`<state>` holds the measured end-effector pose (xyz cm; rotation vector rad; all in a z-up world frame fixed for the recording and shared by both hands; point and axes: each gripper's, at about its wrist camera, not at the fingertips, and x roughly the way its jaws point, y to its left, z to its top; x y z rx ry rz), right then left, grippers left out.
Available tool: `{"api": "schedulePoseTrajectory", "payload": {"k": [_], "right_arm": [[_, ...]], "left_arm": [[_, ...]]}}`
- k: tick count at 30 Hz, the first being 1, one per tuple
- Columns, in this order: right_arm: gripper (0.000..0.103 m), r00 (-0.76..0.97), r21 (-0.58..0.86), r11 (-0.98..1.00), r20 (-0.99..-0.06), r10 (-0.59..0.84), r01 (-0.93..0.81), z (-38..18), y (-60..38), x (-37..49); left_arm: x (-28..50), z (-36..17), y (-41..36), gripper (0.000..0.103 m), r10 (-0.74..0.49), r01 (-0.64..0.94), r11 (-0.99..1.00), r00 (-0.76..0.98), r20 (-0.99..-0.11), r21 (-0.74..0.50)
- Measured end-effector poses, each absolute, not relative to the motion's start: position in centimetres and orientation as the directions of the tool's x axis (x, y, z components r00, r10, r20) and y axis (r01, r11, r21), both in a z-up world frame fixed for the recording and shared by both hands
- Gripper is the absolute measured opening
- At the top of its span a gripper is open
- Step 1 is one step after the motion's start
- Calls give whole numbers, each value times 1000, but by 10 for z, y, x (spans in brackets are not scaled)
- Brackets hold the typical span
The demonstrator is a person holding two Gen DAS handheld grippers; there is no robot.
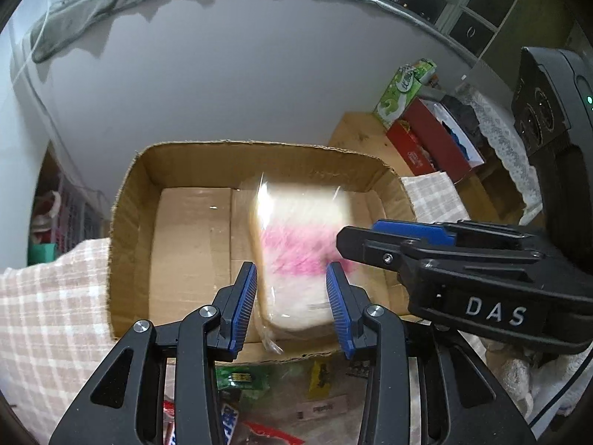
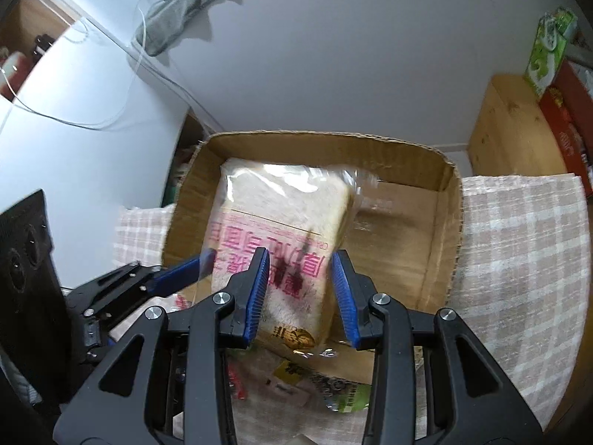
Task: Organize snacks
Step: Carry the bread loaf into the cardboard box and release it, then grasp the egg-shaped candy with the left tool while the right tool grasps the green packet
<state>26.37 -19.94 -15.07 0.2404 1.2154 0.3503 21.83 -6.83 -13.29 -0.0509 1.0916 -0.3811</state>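
Note:
A clear bag of sliced bread with pink print [image 1: 300,244] [image 2: 281,230] lies in the open cardboard box [image 1: 259,161] [image 2: 450,230], its near end over the front wall. My left gripper [image 1: 292,307] is open, its blue pads on either side of the bag's near end without pinching it. My right gripper [image 2: 302,293] is open in the same way at the bag's near end. The right gripper shows in the left wrist view [image 1: 463,256] at the right. The left gripper shows in the right wrist view [image 2: 148,278] at the left.
Several small snack packets [image 1: 281,400] [image 2: 315,382] lie on the checked cloth [image 1: 48,311] [image 2: 526,259] in front of the box. A green tissue box [image 1: 404,89] and a red box [image 1: 433,141] stand on a wooden stand at the right. A grey wall rises behind.

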Motion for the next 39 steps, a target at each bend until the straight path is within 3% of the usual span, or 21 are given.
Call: {"api": "schedulePoseTrajectory", "payload": {"k": [8,10,12,15,32,39], "right_arm": [[38,344,291,940,-876,338,-180,-135,-193,251],[43,348,293,937,-872,343,-190,-131,-195,247],[52,362,277,937,-869,338,-210,-125,-193,239],[52,390,236,942,-865,316,-239,-117,-189,224],[57,422,155,960,-873,243,-233,-137,-206,138],[57,406,197,960,-875,263,-196,-165,-216,112]], "left_arm": [[200,-112,-45,39,-332,268,936,449,-830,-229],[197,-107,-37,49,-330,249,939,465,-821,-237],[192,-102,-27,51,-335,222,940,478,-812,-258],[180,-97,-11,61,-324,178,946,498,-805,-270],[77,-151,40,61,-53,102,995,511,-858,-1],[55,-176,58,61,-47,3,999,485,-873,-52]]}}
